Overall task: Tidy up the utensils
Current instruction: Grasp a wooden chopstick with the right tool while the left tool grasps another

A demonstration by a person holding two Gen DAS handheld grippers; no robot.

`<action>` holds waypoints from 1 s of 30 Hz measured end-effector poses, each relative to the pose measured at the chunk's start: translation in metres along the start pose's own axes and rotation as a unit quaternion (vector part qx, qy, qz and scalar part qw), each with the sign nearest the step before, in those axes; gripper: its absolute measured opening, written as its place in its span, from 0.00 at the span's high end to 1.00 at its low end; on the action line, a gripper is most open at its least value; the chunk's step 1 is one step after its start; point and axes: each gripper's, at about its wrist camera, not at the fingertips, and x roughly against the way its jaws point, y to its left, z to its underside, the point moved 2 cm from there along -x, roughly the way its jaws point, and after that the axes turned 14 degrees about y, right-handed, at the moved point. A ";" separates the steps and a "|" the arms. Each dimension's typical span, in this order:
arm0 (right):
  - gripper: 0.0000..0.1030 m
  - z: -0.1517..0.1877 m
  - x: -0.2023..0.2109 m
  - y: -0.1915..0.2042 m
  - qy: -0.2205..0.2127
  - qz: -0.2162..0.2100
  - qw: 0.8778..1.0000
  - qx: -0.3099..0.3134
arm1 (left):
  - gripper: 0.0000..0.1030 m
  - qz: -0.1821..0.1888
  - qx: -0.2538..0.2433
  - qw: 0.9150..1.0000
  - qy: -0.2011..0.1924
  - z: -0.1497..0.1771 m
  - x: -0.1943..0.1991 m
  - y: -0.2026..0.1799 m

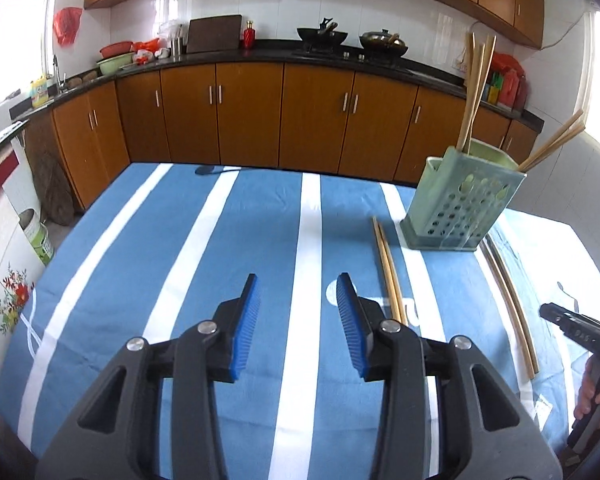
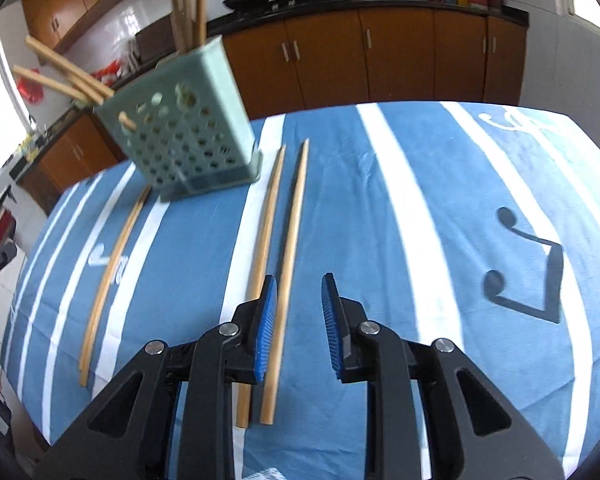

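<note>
Left gripper [image 1: 298, 292], fingers apart and empty, hovers left of one chopstick pair [image 1: 388, 272]; right gripper [image 2: 299, 294], fingers narrowly parted and empty, straddles the second chopstick pair [image 2: 278, 280], lengthwise toward the green holder [image 2: 184, 140] near the counter's far edge

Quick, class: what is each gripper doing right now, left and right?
Left gripper: open, nothing between its pads, above the striped cloth.
Right gripper: open, holding nothing, over a pair of chopsticks on the cloth.

Blue-and-white striped tablecloth [image 1: 236, 240] covers the table. Far counter: 2 woks [image 1: 322, 36] on stove, red bottle [image 1: 249, 36], cutting board [image 1: 215, 34]. Wooden cabinets [image 1: 248, 112] below.
</note>
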 end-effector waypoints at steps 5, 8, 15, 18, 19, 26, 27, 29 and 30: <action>0.81 0.003 -0.018 0.004 0.020 0.016 1.000 0.011 | 0.61 0.006 -0.009 1.000 0.010 0.004 -0.006 -0.009; 0.86 0.008 -0.021 0.003 0.019 0.029 0.999 0.020 | 0.61 0.015 -0.015 1.000 0.017 0.006 -0.012 -0.018; 0.93 0.007 -0.014 -0.029 0.002 0.074 0.997 -0.023 | 0.62 0.054 -0.036 0.997 0.040 0.014 -0.029 -0.040; 0.93 0.007 -0.009 -0.054 -0.005 0.090 0.994 -0.066 | 0.65 0.070 -0.048 0.995 0.056 0.021 -0.040 -0.052; 0.92 0.006 -0.008 -0.060 -0.005 0.089 0.993 -0.075 | 0.67 0.072 -0.053 0.994 0.063 0.023 -0.044 -0.056; 0.92 0.008 -0.008 -0.061 -0.008 0.099 0.993 -0.066 | 0.75 0.074 -0.072 0.990 0.097 0.036 -0.069 -0.072; 0.92 0.008 -0.007 -0.062 -0.008 0.098 0.993 -0.066 | 0.76 0.074 -0.073 0.989 0.101 0.037 -0.072 -0.073; 0.92 0.009 -0.007 -0.062 -0.008 0.096 0.993 -0.066 | 0.77 0.071 -0.078 0.989 0.107 0.039 -0.077 -0.076; 0.92 0.009 -0.006 -0.062 -0.008 0.096 0.993 -0.065 | 0.77 0.069 -0.080 0.988 0.109 0.040 -0.079 -0.077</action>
